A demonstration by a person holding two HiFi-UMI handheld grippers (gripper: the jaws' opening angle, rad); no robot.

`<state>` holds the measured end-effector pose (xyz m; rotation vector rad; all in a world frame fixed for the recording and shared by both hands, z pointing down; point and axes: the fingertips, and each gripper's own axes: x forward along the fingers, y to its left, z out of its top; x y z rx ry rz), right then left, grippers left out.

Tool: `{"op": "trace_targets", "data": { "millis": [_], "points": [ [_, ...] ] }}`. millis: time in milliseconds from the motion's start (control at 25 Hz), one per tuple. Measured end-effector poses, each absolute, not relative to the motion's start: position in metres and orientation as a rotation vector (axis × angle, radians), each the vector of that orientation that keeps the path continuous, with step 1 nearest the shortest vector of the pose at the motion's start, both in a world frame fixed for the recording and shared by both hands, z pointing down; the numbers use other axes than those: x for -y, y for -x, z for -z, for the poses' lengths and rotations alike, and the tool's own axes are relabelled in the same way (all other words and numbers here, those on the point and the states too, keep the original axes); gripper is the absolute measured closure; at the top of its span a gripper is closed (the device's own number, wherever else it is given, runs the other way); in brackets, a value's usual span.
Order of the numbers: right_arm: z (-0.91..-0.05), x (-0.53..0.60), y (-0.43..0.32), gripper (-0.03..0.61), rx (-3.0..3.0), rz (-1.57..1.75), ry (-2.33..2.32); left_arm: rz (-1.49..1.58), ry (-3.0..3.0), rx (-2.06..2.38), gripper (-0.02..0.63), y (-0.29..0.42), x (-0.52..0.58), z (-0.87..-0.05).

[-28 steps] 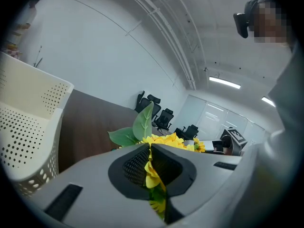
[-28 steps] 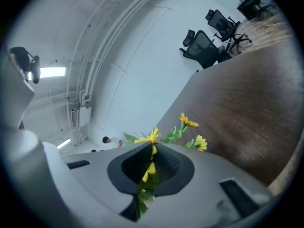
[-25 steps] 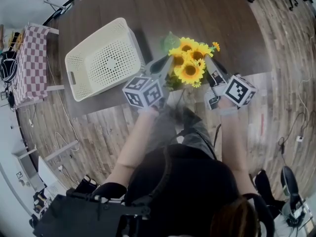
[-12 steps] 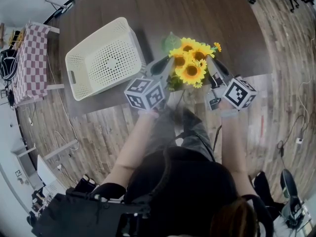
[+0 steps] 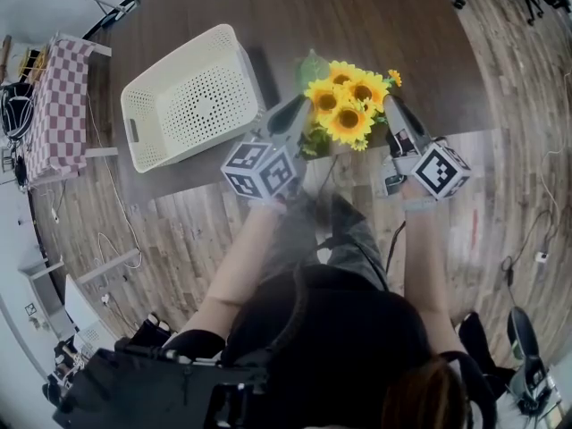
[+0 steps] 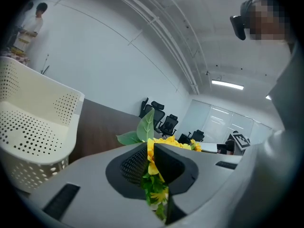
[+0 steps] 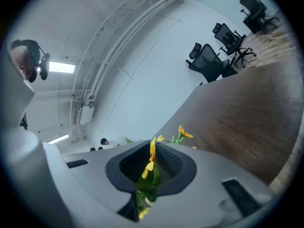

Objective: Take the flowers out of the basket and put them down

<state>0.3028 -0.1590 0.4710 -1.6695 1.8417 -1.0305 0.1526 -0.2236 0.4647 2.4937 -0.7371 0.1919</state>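
Outside the basket [image 5: 192, 105], left hand-held gripper [image 5: 297, 111] and right hand-held gripper [image 5: 392, 107] just opened slightly around flowers [image 5: 347, 105].

The right gripper [image 7: 153, 148] has its jaws a narrow slit apart, having just been opening, and the flowers [image 7: 147, 171] show yellow petals and green leaves in that slit. Right of the jaws lies the dark wooden table [image 7: 247, 122]; above them, far off, stand office chairs [image 7: 216, 56]
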Motion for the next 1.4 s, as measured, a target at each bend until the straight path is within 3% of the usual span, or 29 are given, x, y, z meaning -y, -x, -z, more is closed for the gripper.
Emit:
{"op": "trace_targets", "data": {
  "millis": [200,680,840,1400],
  "points": [
    [-0.470,0.142,-0.307,0.513,-1.834,1.001,1.669,-0.168,-2.510,0.771,0.569,-0.143,0.216,-0.456],
    [-0.452,0.119,-0.285,0.512,-2.033,0.936,1.569,-0.120,-2.487,0.934,0.569,-0.106,0.190,-0.452],
    [-0.443,0.113,-0.272,0.573,-2.122,0.883,1.539,-0.101,-2.481,0.993,0.604,-0.092,0.176,-0.448],
    [-0.419,0.088,-0.221,0.577,-2.317,0.698,1.430,-0.089,-2.527,0.920,0.614,-0.072,0.120,-0.442]
  ]
}}
